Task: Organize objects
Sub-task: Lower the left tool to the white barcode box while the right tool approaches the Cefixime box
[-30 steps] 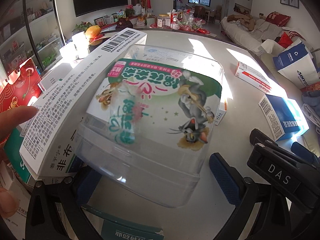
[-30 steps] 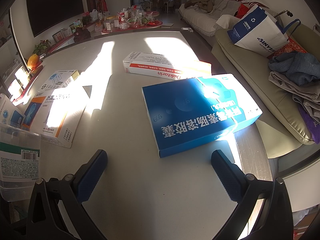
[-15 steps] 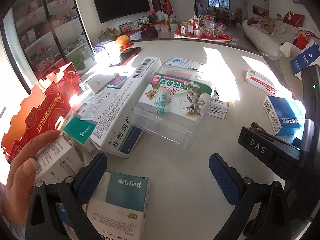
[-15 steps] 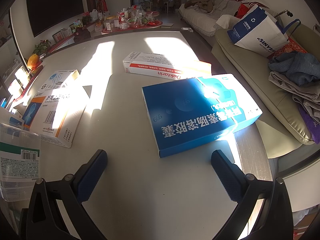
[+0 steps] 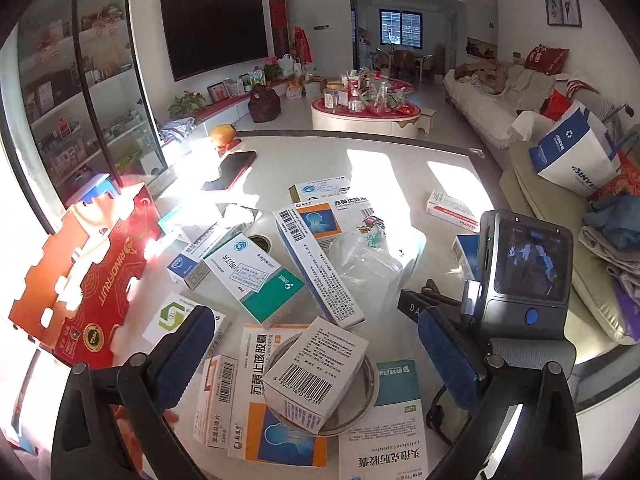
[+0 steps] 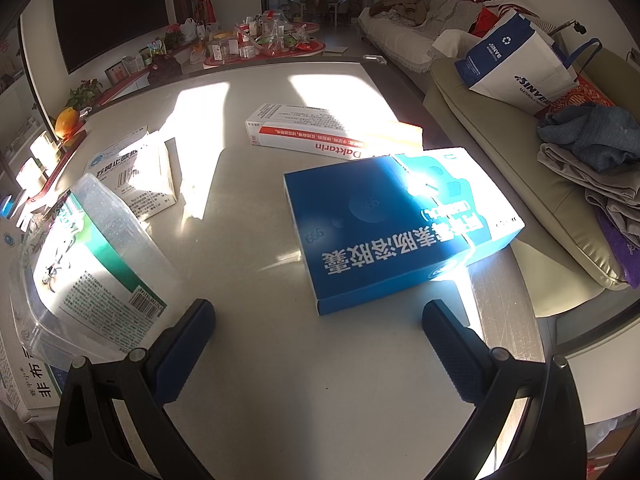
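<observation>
My left gripper (image 5: 314, 320) is open and empty, held high over a heap of medicine boxes on the white table (image 5: 404, 168). Right under it a white barcode box (image 5: 316, 372) rests on a round metal-rimmed lid (image 5: 370, 384). A clear plastic container (image 5: 368, 264) lies beyond, apart from the fingers. In the right wrist view the same container (image 6: 92, 256), with a green label, lies tilted at the left. My right gripper (image 6: 318, 312) is open and empty, low over the table, just short of a blue box (image 6: 392, 232).
A red cardboard carton (image 5: 80, 280) stands at the table's left edge. A white and red Daktarin box (image 6: 320, 132) lies behind the blue box. A sofa (image 6: 500, 136) with clothes and a paper bag (image 6: 516, 64) runs along the right. A phone (image 5: 230, 170) lies far left.
My left gripper has pulled back and risen away from the clear container, which filled its view before. The container now lies tilted, nearer the right gripper. The right gripper has barely moved.
</observation>
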`<action>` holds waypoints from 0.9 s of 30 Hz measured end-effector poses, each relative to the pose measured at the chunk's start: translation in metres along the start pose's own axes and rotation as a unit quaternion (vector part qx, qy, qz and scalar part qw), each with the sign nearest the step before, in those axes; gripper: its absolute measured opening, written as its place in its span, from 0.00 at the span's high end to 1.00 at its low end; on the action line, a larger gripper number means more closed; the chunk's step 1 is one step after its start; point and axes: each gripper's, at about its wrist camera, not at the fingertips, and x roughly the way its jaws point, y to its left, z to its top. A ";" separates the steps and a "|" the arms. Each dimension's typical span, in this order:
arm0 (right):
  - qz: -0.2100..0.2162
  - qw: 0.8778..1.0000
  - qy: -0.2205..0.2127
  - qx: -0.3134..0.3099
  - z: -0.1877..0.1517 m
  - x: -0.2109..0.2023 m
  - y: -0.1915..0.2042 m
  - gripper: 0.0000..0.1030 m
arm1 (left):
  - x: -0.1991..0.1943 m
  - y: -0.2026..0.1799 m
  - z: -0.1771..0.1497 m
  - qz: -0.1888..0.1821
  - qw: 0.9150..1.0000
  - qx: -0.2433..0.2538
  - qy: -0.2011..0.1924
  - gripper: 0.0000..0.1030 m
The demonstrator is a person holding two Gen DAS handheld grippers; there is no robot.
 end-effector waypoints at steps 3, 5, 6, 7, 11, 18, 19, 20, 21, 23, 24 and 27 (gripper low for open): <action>0.000 1.000 0.000 0.000 0.000 0.000 0.000 0.00 | 0.002 0.037 0.002 -0.075 0.997 -0.030 0.004 0.00; 0.000 1.000 0.000 0.000 0.000 0.000 0.000 0.00 | -0.004 0.063 0.000 -0.100 0.994 -0.051 -0.001 0.00; 0.000 1.000 0.000 0.000 0.000 0.000 0.000 0.00 | -0.009 0.076 -0.003 -0.108 0.991 -0.074 -0.016 0.00; 0.000 1.000 0.000 0.000 0.000 0.000 0.000 0.00 | -0.013 0.086 -0.006 -0.124 0.988 -0.093 -0.027 0.00; 0.000 1.000 0.000 0.000 0.000 0.000 0.000 0.00 | -0.008 0.115 -0.018 -0.194 0.969 -0.149 -0.019 0.00; 0.000 1.000 0.000 0.000 0.000 0.000 0.000 0.00 | 0.058 0.146 -0.029 -0.276 0.933 -0.168 0.161 0.00; 0.000 1.000 0.000 0.000 0.000 0.000 0.000 0.00 | 0.061 0.154 -0.033 -0.277 0.930 -0.176 0.165 0.00; 0.000 1.000 0.000 0.000 0.000 0.000 0.001 0.00 | 0.061 0.161 -0.037 -0.268 0.932 -0.182 0.163 0.00; 0.000 1.000 0.000 0.000 0.000 0.000 0.000 0.00 | 0.059 0.167 -0.040 -0.262 0.934 -0.183 0.159 0.00; 0.000 1.000 0.000 0.000 0.000 0.000 0.000 0.00 | 0.052 0.173 -0.043 -0.240 0.944 -0.171 0.145 0.00; 0.000 1.000 0.000 0.000 0.000 0.000 0.000 0.00 | 0.047 0.174 -0.044 -0.231 0.950 -0.161 0.136 0.00; 0.000 1.000 0.000 0.000 0.000 0.000 0.000 0.00 | 0.034 0.170 -0.045 -0.208 0.965 -0.109 0.113 0.00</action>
